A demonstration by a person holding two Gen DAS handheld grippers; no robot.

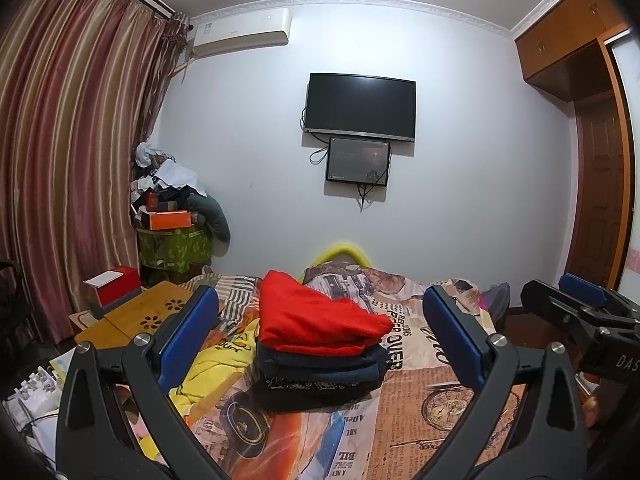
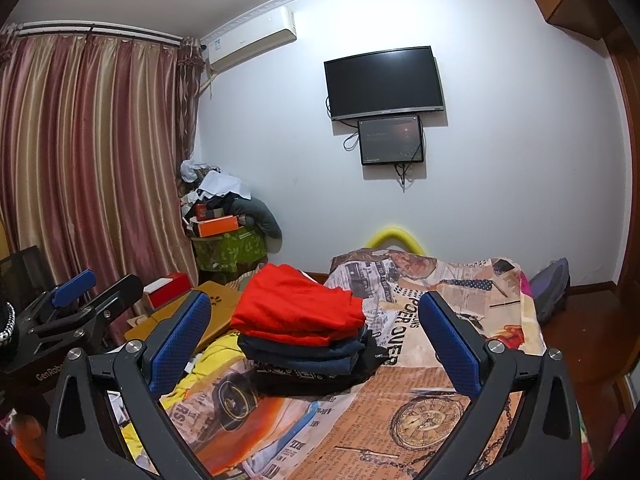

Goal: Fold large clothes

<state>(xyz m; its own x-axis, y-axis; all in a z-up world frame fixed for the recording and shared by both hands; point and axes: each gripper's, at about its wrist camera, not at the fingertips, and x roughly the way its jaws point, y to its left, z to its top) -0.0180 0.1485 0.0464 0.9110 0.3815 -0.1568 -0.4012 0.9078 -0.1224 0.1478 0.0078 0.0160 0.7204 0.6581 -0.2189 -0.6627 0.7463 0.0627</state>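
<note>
A stack of folded clothes sits on the bed, with a folded red garment [image 1: 316, 318] on top of folded dark blue and black ones [image 1: 320, 368]; it also shows in the right wrist view [image 2: 298, 310]. A crumpled yellow garment [image 1: 212, 364] lies at the bed's left edge, and shows in the right wrist view [image 2: 208, 364] too. My left gripper [image 1: 320, 332] is open and empty, held above the bed in front of the stack. My right gripper [image 2: 316, 340] is open and empty, beside the left one; it shows at the right of the left wrist view [image 1: 580, 300].
The bed [image 1: 440, 408] has a newspaper-print cover. A wooden lap desk [image 1: 132, 316] with a red box [image 1: 116, 290] stands left of the bed. A cluttered green bin [image 1: 174, 246] stands in the corner by the curtains [image 1: 60, 140]. A TV [image 1: 360, 102] hangs on the wall.
</note>
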